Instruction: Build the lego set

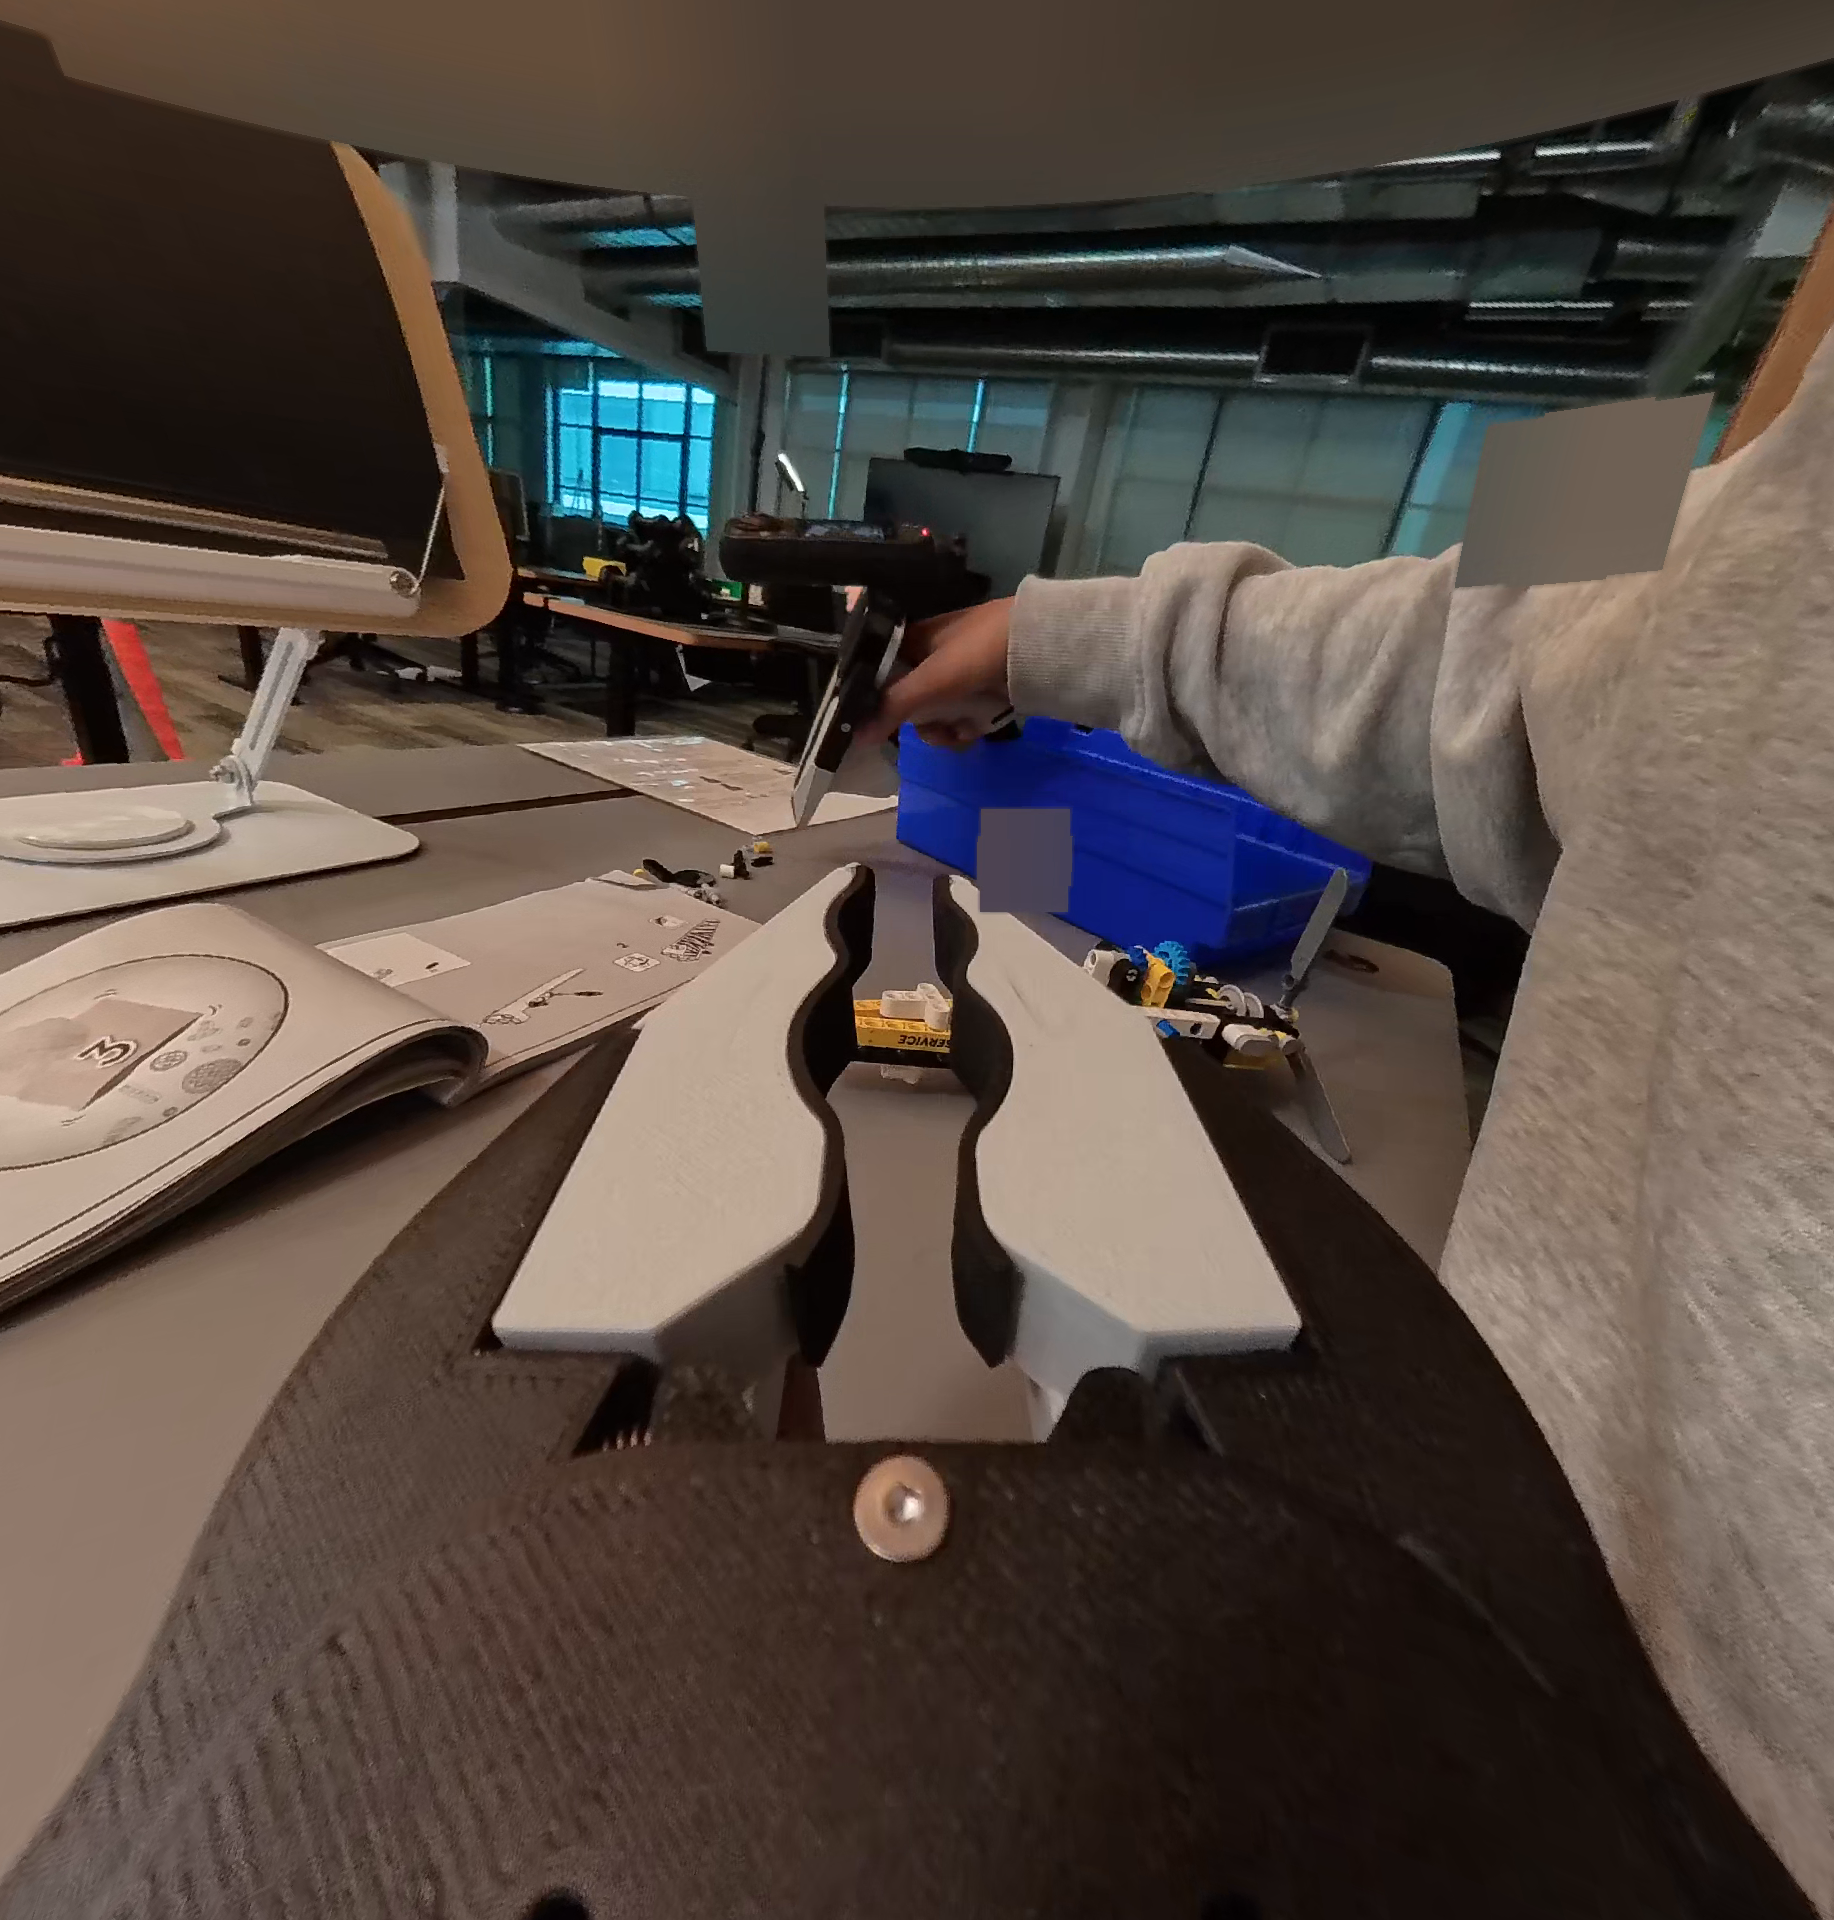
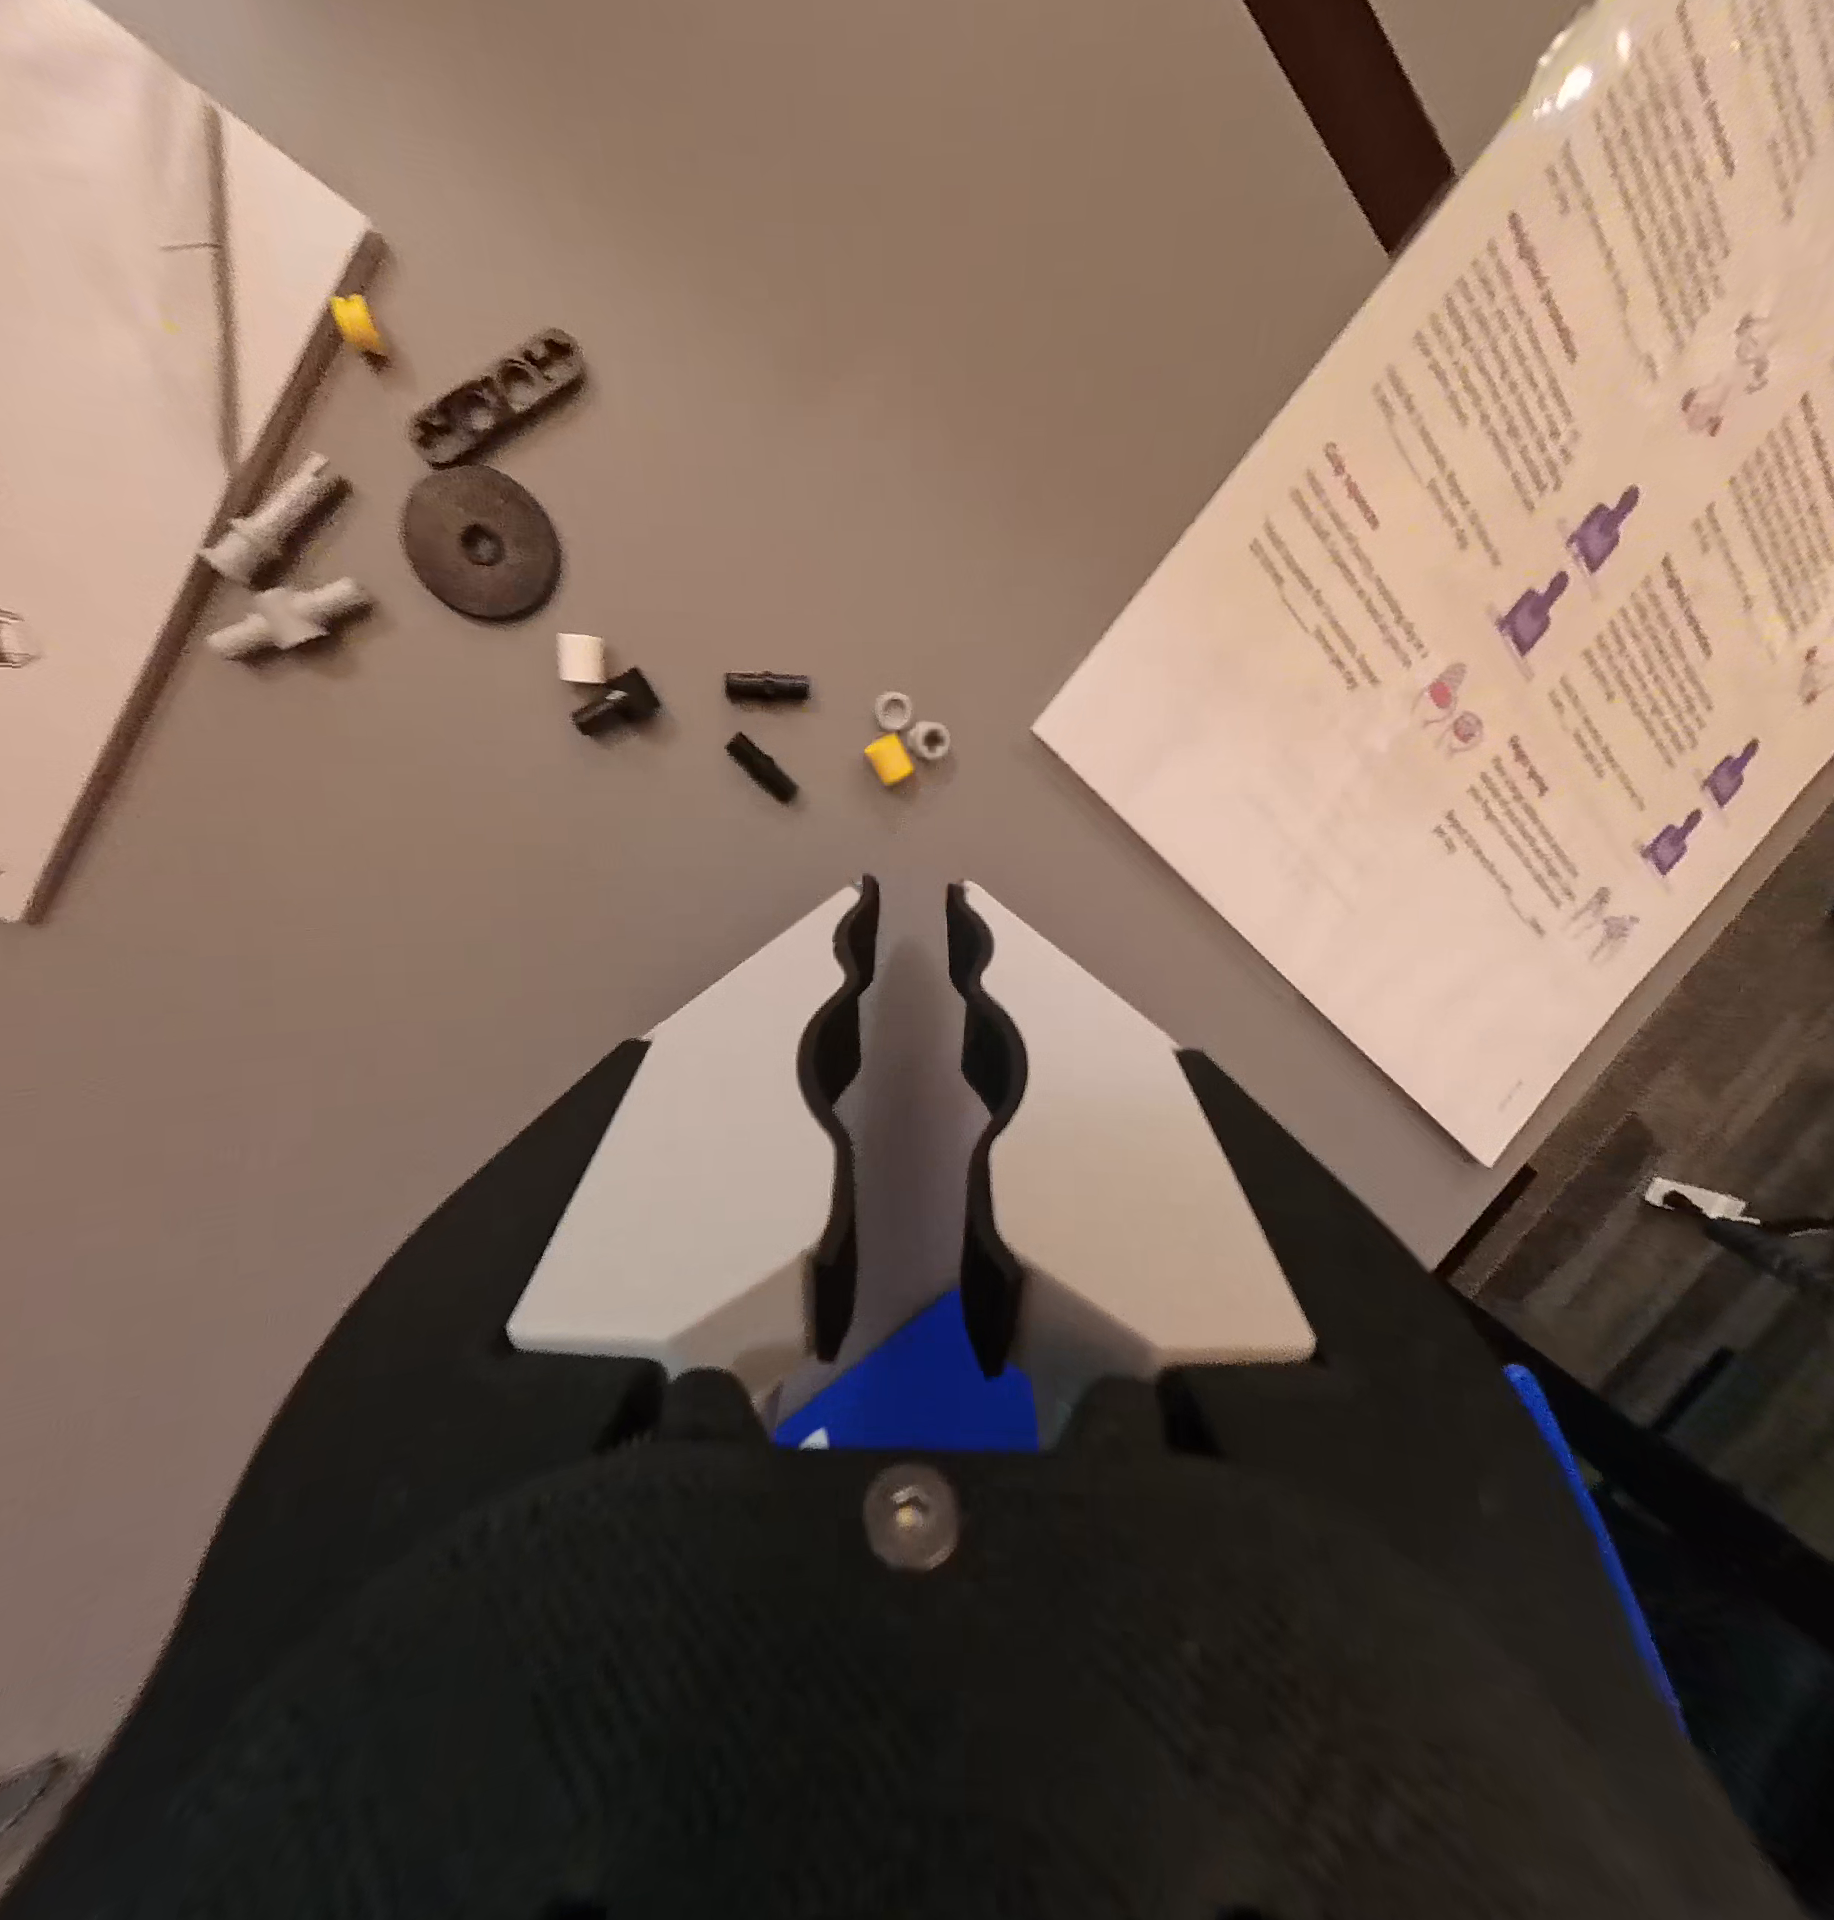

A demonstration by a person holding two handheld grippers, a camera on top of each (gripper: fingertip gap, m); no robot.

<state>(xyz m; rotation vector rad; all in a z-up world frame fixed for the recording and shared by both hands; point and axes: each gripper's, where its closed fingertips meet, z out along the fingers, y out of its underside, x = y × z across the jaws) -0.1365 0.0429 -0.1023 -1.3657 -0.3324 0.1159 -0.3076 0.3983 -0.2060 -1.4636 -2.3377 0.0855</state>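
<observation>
My left gripper (image 1: pixel 905 883): near the table, two pale grey fingers with black wavy pads, tips slightly apart, nothing between them
Yellow-and-white lego sub-build (image 1: pixel 902 1023): one, on the grey table (image 1: pixel 217 1455), seen through the gap behind my left pads; whether the pads touch it I cannot tell
Part-built lego model (image 1: pixel 1199 1003): one, black, white and yellow with a blue gear and two long grey blades, lying just right of my left fingers
Open instruction booklet (image 1: pixel 269 1049): one, pages spread, to my left on the table
Blue plastic bin (image 1: pixel 1131 831): one, beyond the model, under the grey sleeve (image 1: pixel 1256 665) of the arm that carries my other tool
My right gripper (image 2: pixel 911 888): pointing steeply down over the table, tips narrowly parted, gripping nothing
Loose lego pieces ahead of the right tips, counted near to far: one yellow cylinder (image 2: pixel 889 758); two small grey rings (image 2: pixel 895 711); two black pins (image 2: pixel 766 687) and one thicker black connector (image 2: pixel 616 704); one white cylinder (image 2: pixel 581 658); one black round disc (image 2: pixel 482 542); two light grey axle connectors (image 2: pixel 279 520); one black beam with holes (image 2: pixel 499 395); one yellow piece (image 2: pixel 354 320) at the booklet's edge, blurred
Laminated printed sheet (image 2: pixel 1515 582): one, right of the pieces
White lamp base (image 1: pixel 165 831): one, far left, with a tilted arm
</observation>
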